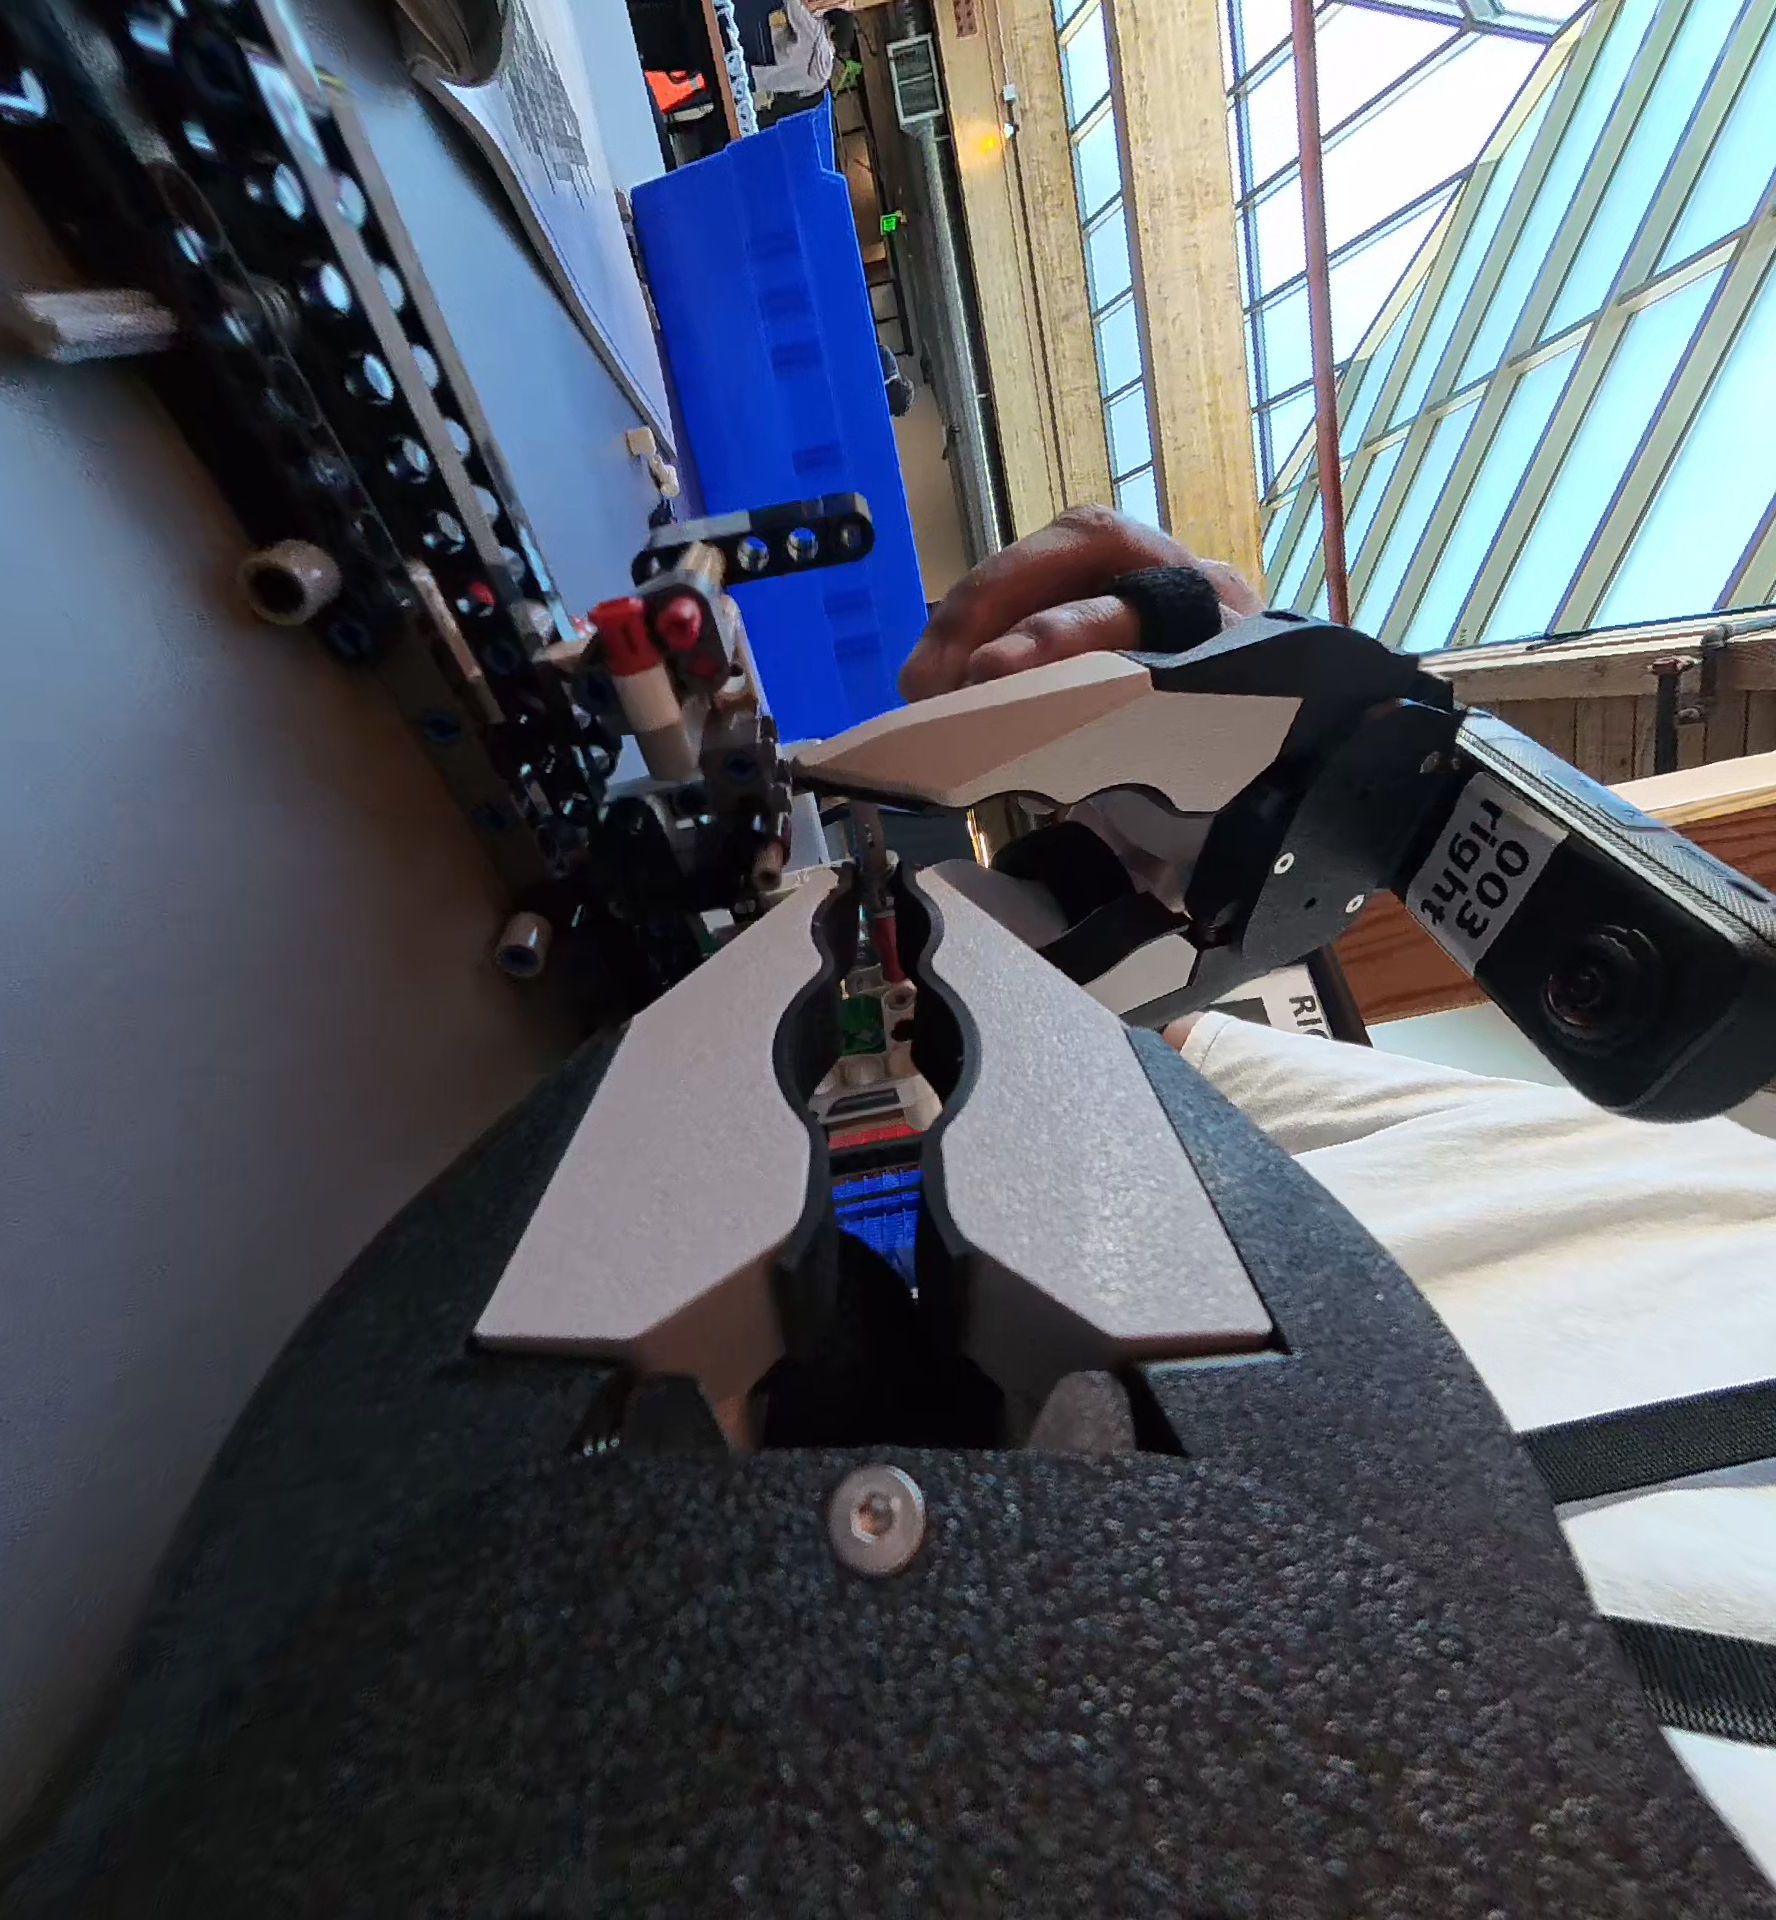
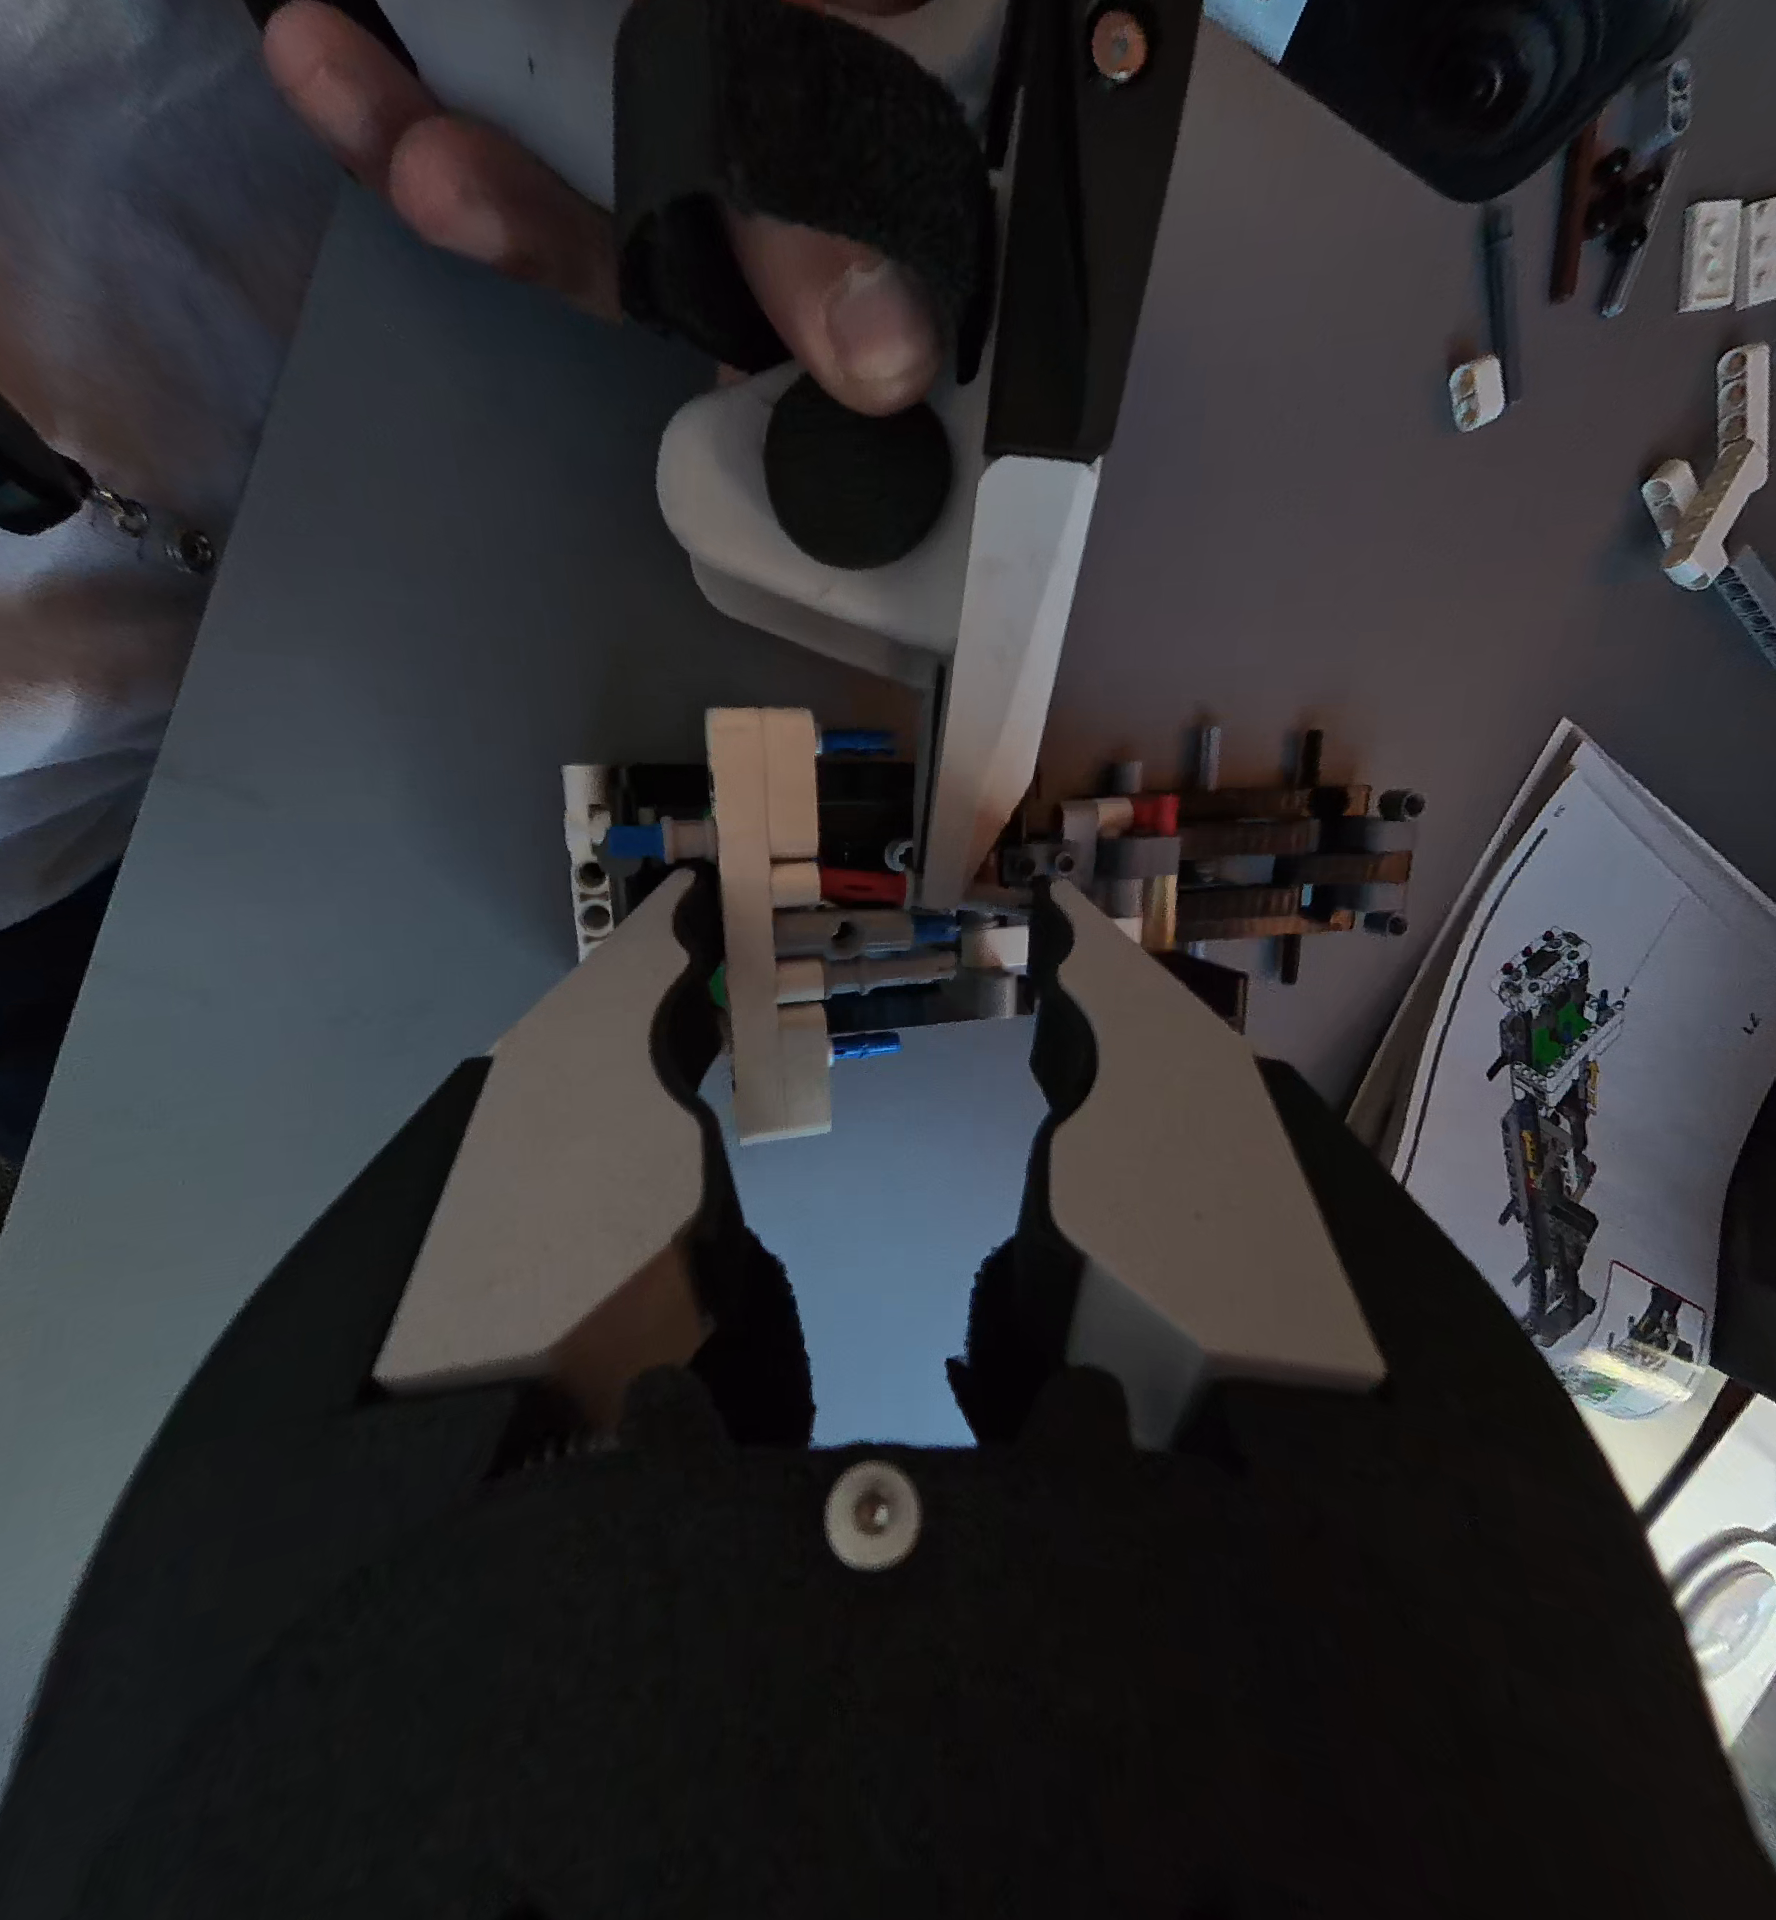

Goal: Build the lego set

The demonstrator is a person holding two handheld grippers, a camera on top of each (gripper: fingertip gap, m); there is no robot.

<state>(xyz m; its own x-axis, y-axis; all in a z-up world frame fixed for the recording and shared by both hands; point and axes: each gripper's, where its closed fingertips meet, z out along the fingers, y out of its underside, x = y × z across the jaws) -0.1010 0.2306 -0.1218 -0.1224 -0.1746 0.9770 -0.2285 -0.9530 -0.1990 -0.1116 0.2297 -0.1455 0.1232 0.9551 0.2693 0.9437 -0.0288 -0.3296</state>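
The half-built lego model of black, grey, white and tan technic beams with red and blue pins (image 2: 977,883) lies lengthwise on the smooth grey counter (image 2: 396,727), about midway across it, with a thick white curved panel piece (image 2: 770,925) standing on edge at its near end and black and brown beams running toward the far end. The left hand-held gripper (image 1: 868,883) has its grey fingers nearly pressed together, pinching a thin part of the lego model at the very tips. The right hand-held gripper (image 2: 863,883) is spread wide, its 2 grey fingertips resting against the model's sides, one beside the white panel, the other by a grey connector. Loose white, tan and grey lego beams (image 2: 1715,499) are scattered toward the counter's far right corner, and an open instruction booklet with printed pictures of a model (image 2: 1590,1039) lies along its right edge. A bright blue plastic bin (image 1: 780,416) stands beyond the model. Tall gridded windows (image 1: 1590,312) and pale wooden beams (image 1: 1175,260) fill the room behind.
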